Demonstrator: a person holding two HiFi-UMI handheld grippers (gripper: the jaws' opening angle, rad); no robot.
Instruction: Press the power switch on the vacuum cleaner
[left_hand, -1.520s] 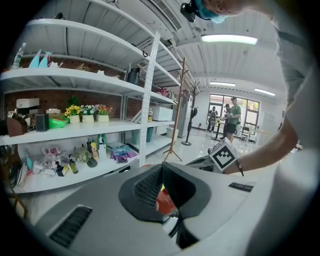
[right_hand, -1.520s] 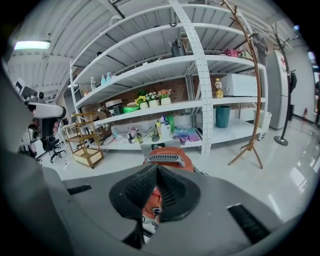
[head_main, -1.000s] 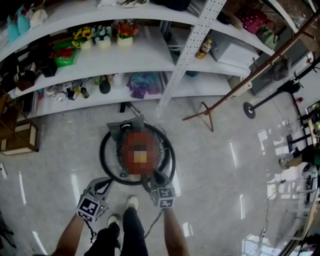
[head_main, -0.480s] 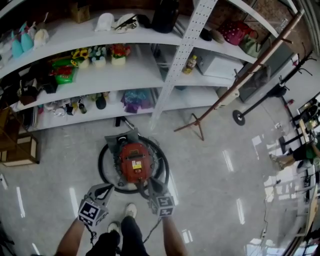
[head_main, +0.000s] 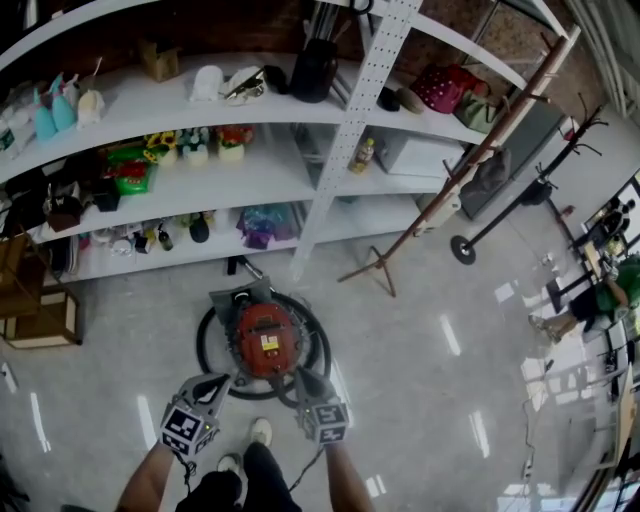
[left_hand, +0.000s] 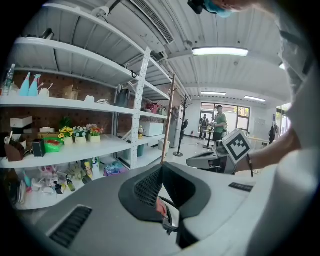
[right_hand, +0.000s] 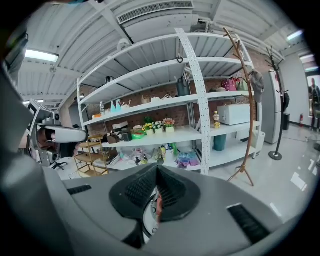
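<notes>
In the head view, flower pots (head_main: 197, 146) with blooms sit on a shelf (head_main: 300, 170) far beyond the fingers. The red vacuum cleaner (head_main: 262, 338) stands just ahead of the left gripper (head_main: 213, 384) and right gripper (head_main: 301, 378). In the left gripper view, the fingers (left_hand: 147, 187) are pressed together, holding nothing. In the right gripper view, the fingers (right_hand: 137, 190) are likewise closed and empty.

The floor (head_main: 430, 380) was glossy and smooth — streaked with bright reflections. At centre, the vacuum cleaner (head_main: 262, 338) had a shiny red plastic body; the shelves (head_main: 280, 165) across the upper frame looked matt white metal.
</notes>
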